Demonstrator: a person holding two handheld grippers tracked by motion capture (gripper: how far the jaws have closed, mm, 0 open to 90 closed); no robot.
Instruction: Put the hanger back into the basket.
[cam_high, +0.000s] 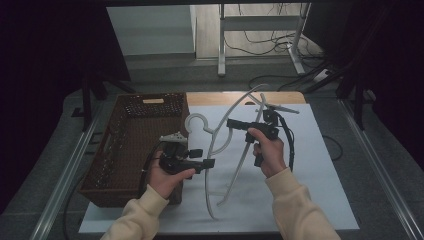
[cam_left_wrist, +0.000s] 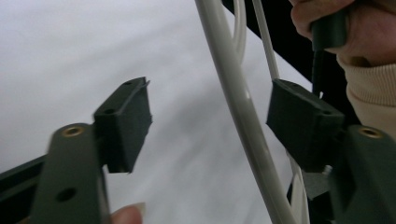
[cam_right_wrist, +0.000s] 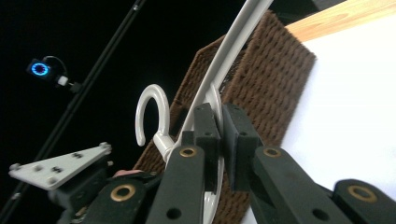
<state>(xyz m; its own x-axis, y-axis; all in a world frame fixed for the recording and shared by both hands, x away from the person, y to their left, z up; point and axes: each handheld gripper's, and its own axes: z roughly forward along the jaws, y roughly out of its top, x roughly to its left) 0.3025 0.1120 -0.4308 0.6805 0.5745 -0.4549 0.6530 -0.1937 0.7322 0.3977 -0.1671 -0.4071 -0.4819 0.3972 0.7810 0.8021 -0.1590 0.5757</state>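
Observation:
A white plastic hanger (cam_high: 216, 142) is held up above the white sheet (cam_high: 315, 170), its hook (cam_high: 196, 120) pointing toward the basket. My right gripper (cam_high: 231, 123) is shut on it near the neck. In the right gripper view, the pads (cam_right_wrist: 205, 133) pinch the hanger (cam_right_wrist: 150, 109) just below its hook. Lower down, my left gripper (cam_high: 209, 163) is open with one hanger arm running between its jaws. In the left gripper view, that white arm (cam_left_wrist: 233, 93) sits close to the right pad (cam_left_wrist: 299, 119) of my left gripper (cam_left_wrist: 210, 119), without being clamped.
A brown wicker basket (cam_high: 135, 135) stands at the left, beside the sheet; its wall (cam_right_wrist: 275, 79) rises behind the hanger. The wooden table edge (cam_high: 220, 97) shows at the back. Metal desk legs (cam_high: 221, 45) and cables (cam_high: 280, 42) are on the floor beyond.

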